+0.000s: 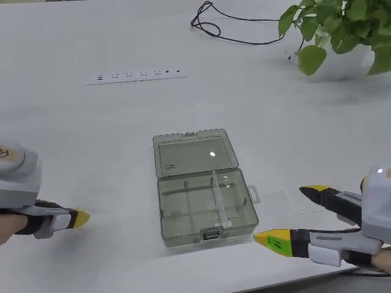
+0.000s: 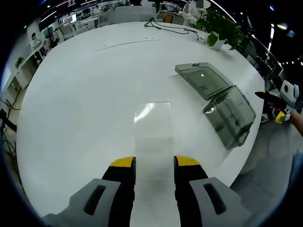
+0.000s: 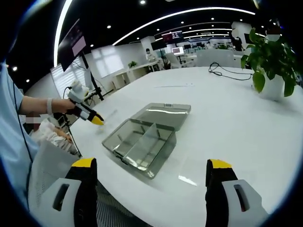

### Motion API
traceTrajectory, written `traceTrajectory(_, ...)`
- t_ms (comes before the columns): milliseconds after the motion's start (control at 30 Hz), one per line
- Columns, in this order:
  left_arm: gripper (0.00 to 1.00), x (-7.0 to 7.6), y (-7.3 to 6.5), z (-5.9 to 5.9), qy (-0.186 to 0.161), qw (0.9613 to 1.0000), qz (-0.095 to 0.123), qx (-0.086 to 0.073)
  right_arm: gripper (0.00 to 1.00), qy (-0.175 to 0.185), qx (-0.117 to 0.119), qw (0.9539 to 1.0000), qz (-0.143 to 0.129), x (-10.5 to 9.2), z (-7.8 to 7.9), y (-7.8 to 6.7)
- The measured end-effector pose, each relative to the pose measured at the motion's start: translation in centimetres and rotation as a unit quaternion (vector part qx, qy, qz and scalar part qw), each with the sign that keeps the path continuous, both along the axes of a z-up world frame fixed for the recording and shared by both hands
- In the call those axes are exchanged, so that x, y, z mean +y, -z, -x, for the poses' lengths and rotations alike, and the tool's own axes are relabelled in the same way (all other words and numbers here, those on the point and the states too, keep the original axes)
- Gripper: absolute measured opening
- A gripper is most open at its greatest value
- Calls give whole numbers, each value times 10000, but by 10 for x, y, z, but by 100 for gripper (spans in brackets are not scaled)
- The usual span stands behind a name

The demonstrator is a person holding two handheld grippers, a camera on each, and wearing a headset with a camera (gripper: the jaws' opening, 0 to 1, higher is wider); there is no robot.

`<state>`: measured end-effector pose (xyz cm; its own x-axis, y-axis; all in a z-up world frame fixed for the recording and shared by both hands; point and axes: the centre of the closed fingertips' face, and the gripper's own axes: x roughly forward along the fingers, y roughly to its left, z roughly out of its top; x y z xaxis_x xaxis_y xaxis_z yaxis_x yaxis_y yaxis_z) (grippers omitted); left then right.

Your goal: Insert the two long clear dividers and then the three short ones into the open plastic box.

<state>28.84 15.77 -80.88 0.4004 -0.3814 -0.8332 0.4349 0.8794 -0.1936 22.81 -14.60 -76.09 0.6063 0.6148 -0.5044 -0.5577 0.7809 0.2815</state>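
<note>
Plastic box (image 1: 204,210) sits open on the desk (image 1: 91,152), lid (image 1: 194,151) folded flat behind it.

Head view:
- One clear divider (image 1: 214,194) stands inside the base, running front to back. A second line crosses it near the front (maybe another divider, can't tell).
- Loose clear pieces (image 1: 287,201) lie flat just right of the box.
- Right hand-held gripper (image 1: 292,215) is right of the box, near those pieces. Jaws are spread wide and grip nothing.
- Left hand-held gripper (image 1: 76,218) is well left of the box. One yellow tip shows, so the gap is unreadable here.
- Power strip (image 1: 135,75), cable (image 1: 214,24) and plant (image 1: 342,30) are all beyond the box.

Left gripper view:
- Jaws are part-open with nothing between them, over bare desk.
- More clear sheets (image 2: 152,113) lie flat ahead of the tips, left of the box.
- The box is off to the right side of the view, lid laid out flat (reflection spot on it).
- The right hand-held gripper is past the box.

Right gripper view:
- Jaws are at wide spread, empty.
- The box lies ahead between them, lid on its far side, with a divider visible lengthwise in the base.
- The left hand-held gripper is beyond the box, held in a person's hand (image 3: 64,105).
- The plant is off to the box's right.
</note>
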Motion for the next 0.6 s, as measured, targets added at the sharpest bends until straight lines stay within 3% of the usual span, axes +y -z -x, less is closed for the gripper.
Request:
traceTrajectory(100,30,-5,-2,0,50,10000,38,-24,94,36,9,10000,0,1,-3,-3)
traceTrajectory(200,30,-19,-9,-1,19,9994,329,-78,94,82,-5,10000,-43,4,-6,-7)
traceTrajectory(600,30,-79,-38,5,167,9934,1047,-433,90,158,-35,9997,-165,9,-18,-19)
